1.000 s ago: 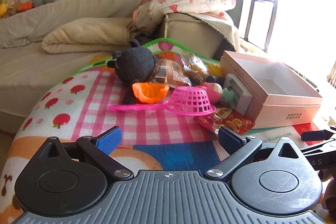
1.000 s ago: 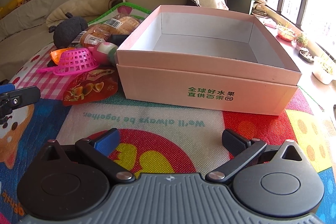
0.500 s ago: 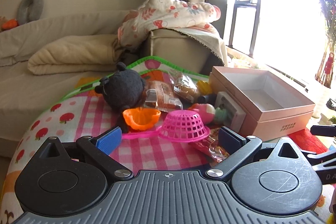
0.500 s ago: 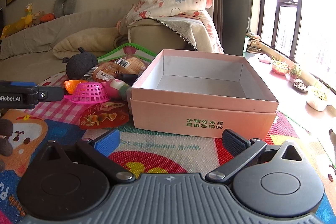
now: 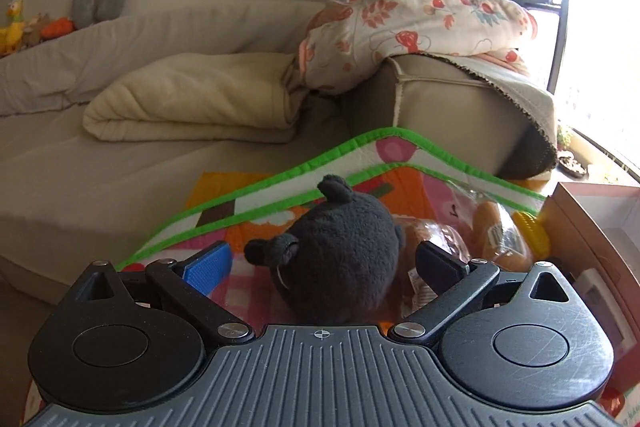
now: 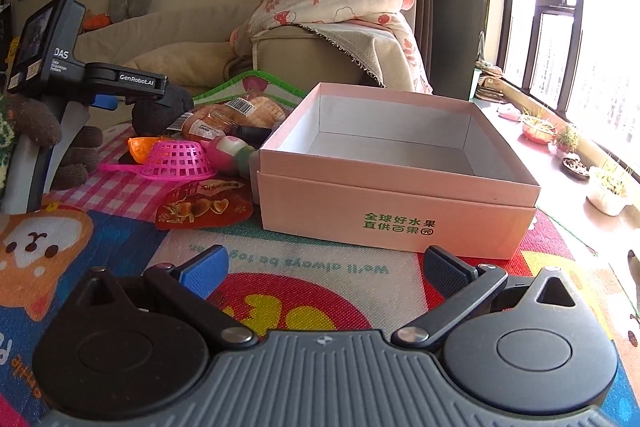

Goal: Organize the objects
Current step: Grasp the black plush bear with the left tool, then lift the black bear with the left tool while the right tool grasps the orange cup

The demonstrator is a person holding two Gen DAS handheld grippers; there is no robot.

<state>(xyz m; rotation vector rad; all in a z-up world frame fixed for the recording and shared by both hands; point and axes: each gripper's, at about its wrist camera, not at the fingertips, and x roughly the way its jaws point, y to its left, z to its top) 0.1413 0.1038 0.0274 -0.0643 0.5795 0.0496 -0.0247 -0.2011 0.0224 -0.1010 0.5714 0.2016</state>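
A dark grey plush toy sits on the play mat, right between the open fingers of my left gripper; the pads stand apart from it on both sides. In the right wrist view the plush is partly hidden behind the left gripper's body. An empty pink box stands open on the mat ahead of my right gripper, which is open and holds nothing. Beside the box lie a pink strainer, an orange cup, bagged bread and a red snack pouch.
A beige sofa with a folded blanket and a floral quilt rises behind the mat. The sofa arm stands behind the box. A window sill with small plant pots runs along the right.
My left gripper has moved forward over the strainer and cup and now straddles the plush toy. My right gripper has drawn back slightly and stays open.
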